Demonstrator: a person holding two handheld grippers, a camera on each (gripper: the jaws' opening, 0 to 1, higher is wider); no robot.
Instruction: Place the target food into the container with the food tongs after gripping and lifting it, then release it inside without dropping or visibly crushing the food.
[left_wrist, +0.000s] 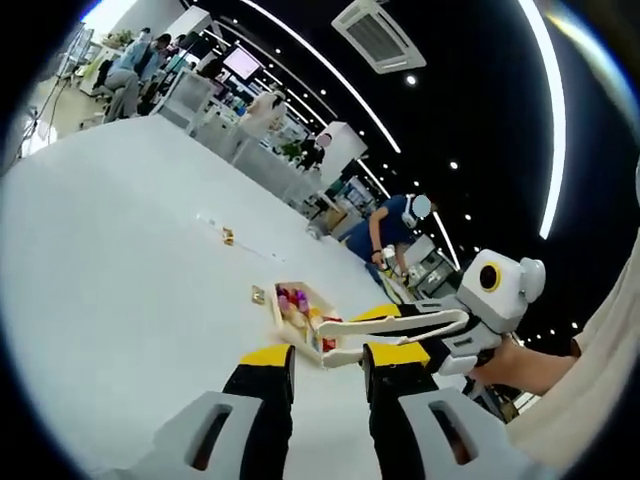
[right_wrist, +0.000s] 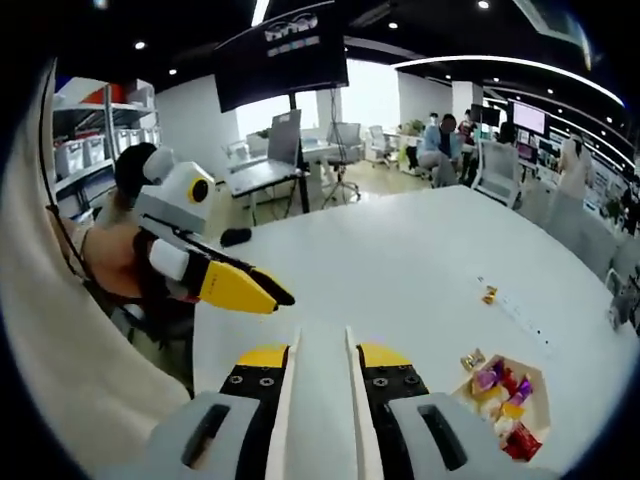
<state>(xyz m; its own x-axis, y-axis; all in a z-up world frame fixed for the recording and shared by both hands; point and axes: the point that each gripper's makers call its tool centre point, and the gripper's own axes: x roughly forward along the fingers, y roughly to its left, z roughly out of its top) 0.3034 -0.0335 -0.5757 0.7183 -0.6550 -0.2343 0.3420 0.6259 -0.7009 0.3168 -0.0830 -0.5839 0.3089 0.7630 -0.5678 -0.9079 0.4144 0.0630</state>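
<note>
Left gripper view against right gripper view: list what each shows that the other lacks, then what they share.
Left gripper view alone: a ceiling air-conditioning vent, and a person in a blue top bending beyond the table.

Right gripper view alone: a large dark hanging screen, and shelves of white storage bins.

Shared: the round white table, the pale tray of colourful wrapped food, a small gold wrapped piece lying apart on the table, and the cream food tongs between the right gripper's fingers.
</note>
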